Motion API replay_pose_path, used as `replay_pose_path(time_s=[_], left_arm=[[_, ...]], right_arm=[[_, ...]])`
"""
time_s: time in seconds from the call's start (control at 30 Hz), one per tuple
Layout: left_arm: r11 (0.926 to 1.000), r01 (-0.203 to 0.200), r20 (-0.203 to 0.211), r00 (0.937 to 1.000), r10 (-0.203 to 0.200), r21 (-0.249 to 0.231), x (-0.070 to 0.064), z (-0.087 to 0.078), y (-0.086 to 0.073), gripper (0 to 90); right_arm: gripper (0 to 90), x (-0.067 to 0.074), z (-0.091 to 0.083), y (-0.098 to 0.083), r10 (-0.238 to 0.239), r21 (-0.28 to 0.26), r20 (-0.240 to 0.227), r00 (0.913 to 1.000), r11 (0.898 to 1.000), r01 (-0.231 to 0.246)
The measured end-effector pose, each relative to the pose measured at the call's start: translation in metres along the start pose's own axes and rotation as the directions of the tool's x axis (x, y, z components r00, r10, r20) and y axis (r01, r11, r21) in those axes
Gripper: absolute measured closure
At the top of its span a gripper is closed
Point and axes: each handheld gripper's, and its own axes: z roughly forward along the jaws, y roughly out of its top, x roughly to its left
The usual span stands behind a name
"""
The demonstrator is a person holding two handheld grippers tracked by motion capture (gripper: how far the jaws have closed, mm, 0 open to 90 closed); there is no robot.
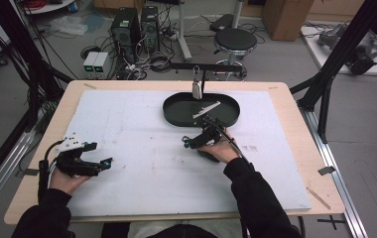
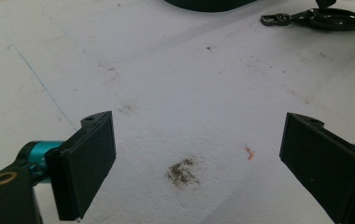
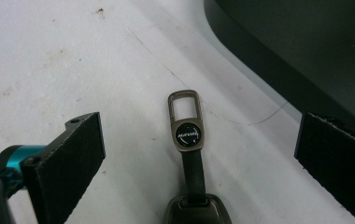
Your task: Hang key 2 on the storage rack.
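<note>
A key fob (image 3: pixel 188 154) with a short strap and a metal clasp lies flat on the white mat, just beside a black oval tray.

High view: a wooden worktop (image 1: pixel 295 134) carries a white mat (image 1: pixel 142 144). The black oval tray (image 1: pixel 176 111) sits toward the far side of the mat, with a pale flat strip (image 1: pixel 206 109) lying inside it. The right hand-held gripper (image 1: pixel 196 140) rests low on the mat just in front of the tray. The left hand-held gripper (image 1: pixel 97 158) is well apart from it, near the mat's left edge. Both forearms wear dark sleeves.

Left gripper view: the left hand-held gripper (image 2: pixel 196 161) has its jaws spread wide and holds nothing. Bare, smudged mat lies between them. The key fob (image 2: pixel 315 18) shows far off at the upper right, near the tray's edge.

Right gripper view: the right hand-held gripper (image 3: pixel 199 158) also has its jaws wide apart, gripping nothing. The key fob lies between them, clasp pointing away, touching neither jaw. The tray wall (image 3: pixel 259 60) runs across the upper right.
</note>
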Motion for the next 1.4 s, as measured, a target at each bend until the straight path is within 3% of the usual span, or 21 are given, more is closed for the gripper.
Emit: replay_pose_path(time_s=[0.67, 0.87, 0.97, 1.0, 1.1, 1.13, 1.2, 1.33, 1.4], left_arm=[[1.0000, 0.001, 0.000, 1.0000, -0.001, -0.001, 0.000, 0.000, 0.000, 11.1], [1.0000, 0.001, 0.000, 1.0000, -0.001, -0.001, 0.000, 0.000, 0.000, 11.1], [1.0000, 0.002, 0.001, 1.0000, -0.002, -0.002, 0.000, 0.000, 0.000, 11.1], [1.0000, 0.002, 0.001, 1.0000, -0.002, -0.002, 0.001, 0.000, 0.000, 11.1], [1.0000, 0.004, 0.002, 1.0000, -0.004, -0.002, 0.000, 0.000, 0.000, 11.1], [1.0000, 0.005, 0.002, 1.0000, -0.005, -0.002, 0.000, 0.000, 0.000, 11.1], [1.0000, 0.004, 0.002, 1.0000, -0.004, -0.001, 0.000, 0.000, 0.000, 11.1], [1.0000, 0.003, 0.003, 1.0000, -0.003, 0.000, 0.000, 0.000, 0.000, 11.1], [1.0000, 0.003, 0.003, 1.0000, -0.003, -0.001, 0.000, 0.000, 0.000, 11.1]], right_arm=[[1.1, 0.008, 0.018, -0.008, -0.033, 0.105, 0.025, 0.9991, 0.994, 0.031], [7.0, 0.010, 0.020, -0.009, -0.051, 0.137, 0.037, 0.9980, 0.989, 0.046], [24.0, 0.011, 0.017, -0.008, -0.056, 0.151, 0.056, 0.9969, 0.987, 0.047], [24.0, 0.011, 0.017, -0.008, -0.056, 0.151, 0.056, 0.9969, 0.987, 0.047], [38.5, 0.013, 0.011, -0.008, -0.075, 0.167, 0.079, 0.9941, 0.984, 0.061], [47.7, 0.015, 0.009, -0.008, -0.064, 0.178, 0.058, 0.9962, 0.983, 0.053], [51.2, 0.015, 0.008, -0.008, -0.064, 0.182, 0.056, 0.9964, 0.982, 0.053], [75.6, 0.017, 0.007, -0.007, -0.073, 0.179, 0.065, 0.9952, 0.982, 0.061], [80.0, 0.016, 0.006, -0.007, -0.076, 0.175, 0.059, 0.9954, 0.983, 0.064]])
